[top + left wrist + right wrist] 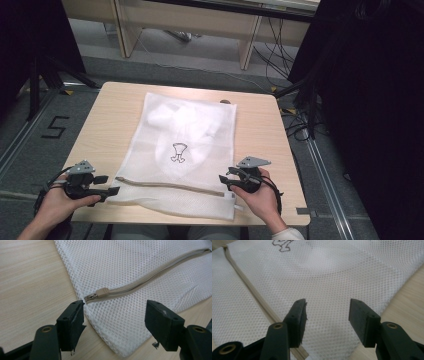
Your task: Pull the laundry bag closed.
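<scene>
White mesh laundry bag [187, 145] lies flat on the tabletop [110, 120], roughly centred, short edge with the beige zipper [170, 186] toward my side. Something white is bundled inside the bag, upper half, and a small black outline print [178, 152] sits mid-bag. Zipper runs across the near end, left to right, and looks closed along the length I can see. Left gripper [107, 191] is at the bag's near-left corner, jaws wide apart with nothing between them but mesh below; I can't tell if they touch the fabric. In the left gripper view the zipper pull [102, 292] sits just ahead of the jaws, closer to the left one, at the end of the zipper near the bag's edge, apart from both pads. Right gripper [227, 180] is at the near-right end of the bag, over the zipper's other end, jaws also fully spread and gripping nothing. In the right gripper view the mesh passes under the gap, zipper running off to the left past the left jaw, bare tabletop at the right. Both hands rest low at the tabletop's near edge, well apart from each other.
</scene>
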